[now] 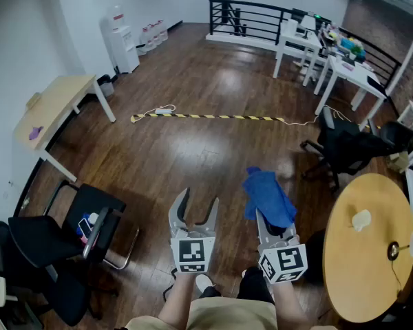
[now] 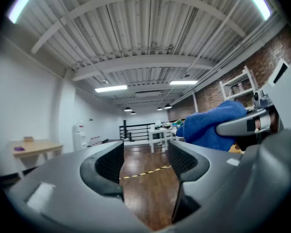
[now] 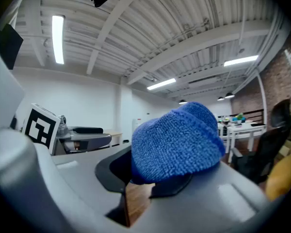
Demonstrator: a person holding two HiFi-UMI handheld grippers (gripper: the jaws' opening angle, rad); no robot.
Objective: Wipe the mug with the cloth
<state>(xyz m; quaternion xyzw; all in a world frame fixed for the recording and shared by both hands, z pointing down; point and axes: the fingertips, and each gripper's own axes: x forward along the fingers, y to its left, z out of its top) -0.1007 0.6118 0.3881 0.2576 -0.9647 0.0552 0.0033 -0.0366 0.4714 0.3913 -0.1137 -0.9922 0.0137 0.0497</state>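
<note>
Above dark wooden floor (image 1: 193, 143), the right tool (image 1: 265, 217) is clenched on the blue cloth (image 1: 267, 196), which looks soft, light and floppy and is best gripped by a bunched fold, while the left tool (image 1: 199, 201) gapes empty and no mug shows.

A dark wooden floor (image 1: 193, 150) filled the room, with a yellow-and-black striped strip (image 1: 206, 117) lying across it. A pale wooden table (image 1: 51, 105) stood by the white wall (image 1: 27, 33), and a water dispenser (image 1: 124, 43) stood farther along. White tables (image 1: 347, 71) sat near a black railing (image 1: 255, 19). Strip lights (image 2: 110, 88) shone under a ribbed ceiling (image 2: 145, 28).
</note>
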